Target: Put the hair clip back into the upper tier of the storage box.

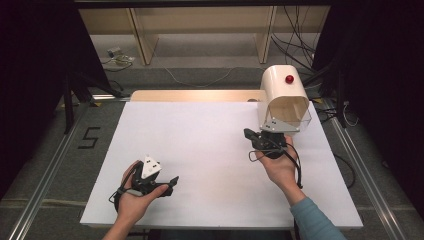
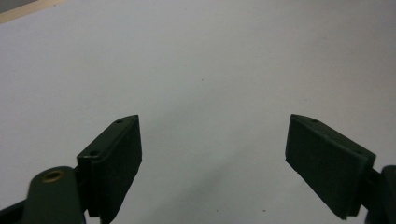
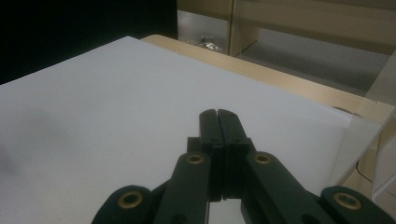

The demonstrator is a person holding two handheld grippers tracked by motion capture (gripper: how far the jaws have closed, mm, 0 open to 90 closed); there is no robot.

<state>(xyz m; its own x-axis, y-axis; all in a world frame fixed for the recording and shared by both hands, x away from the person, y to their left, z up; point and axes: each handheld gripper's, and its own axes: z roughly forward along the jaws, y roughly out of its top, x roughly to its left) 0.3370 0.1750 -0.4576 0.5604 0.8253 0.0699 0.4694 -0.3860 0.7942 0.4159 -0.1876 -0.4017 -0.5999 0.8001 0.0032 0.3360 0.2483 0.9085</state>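
Looking down from the high view, a white sheet covers the table, and at its far right stands a cream, round-topped box with a red knob and a clear open front; whether anything lies inside I cannot tell. The right gripper sits just in front of that box, near its clear front, pointing left across the sheet. The left gripper rests low at the near left, well apart from the box, held in a hand.

From the left gripper view, the left gripper has its jaws spread wide with nothing between them, hovering over bare white sheet.

From the right gripper view, the right gripper has its jaws pressed together, gripping nothing, above the sheet; the box's clear wall stands at the right.
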